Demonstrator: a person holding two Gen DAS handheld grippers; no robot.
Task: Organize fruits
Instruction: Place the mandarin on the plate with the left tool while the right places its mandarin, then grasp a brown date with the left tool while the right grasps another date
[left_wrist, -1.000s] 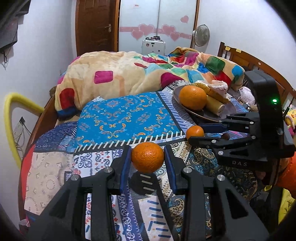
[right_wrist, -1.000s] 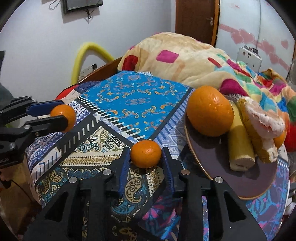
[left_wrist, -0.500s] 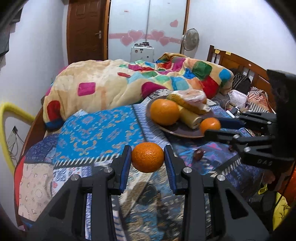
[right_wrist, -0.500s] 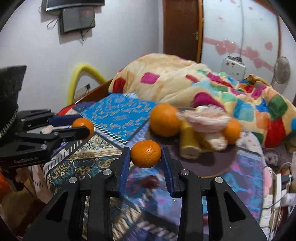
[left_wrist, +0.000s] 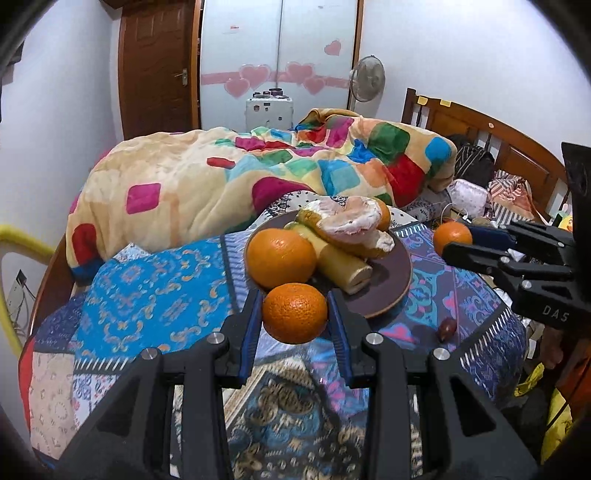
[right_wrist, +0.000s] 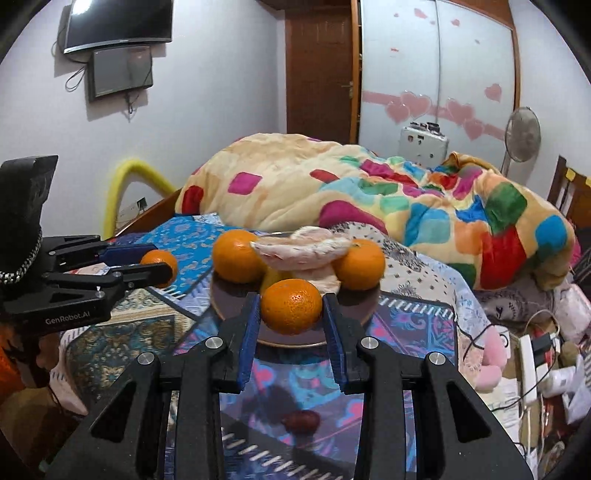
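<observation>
Bright, even indoor light; fisheye bends the dark-vignetted edges, with slight blur low down.

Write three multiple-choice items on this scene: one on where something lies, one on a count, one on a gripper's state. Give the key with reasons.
1. Where is the small dark red fruit?
A. on the plate
B. on the patterned cloth beside the plate
C. in the left gripper

2. How many oranges lie on the brown plate?
A. two
B. four
C. none

3. What is the right gripper doing?
A. standing open and empty
B. shut on a banana
C. shut on an orange

Key: 1 B, it rests on the cloth, off the plate's rim. 2 A, one at each side of the peeled fruit. 3 C, both pads press a held orange.
</observation>
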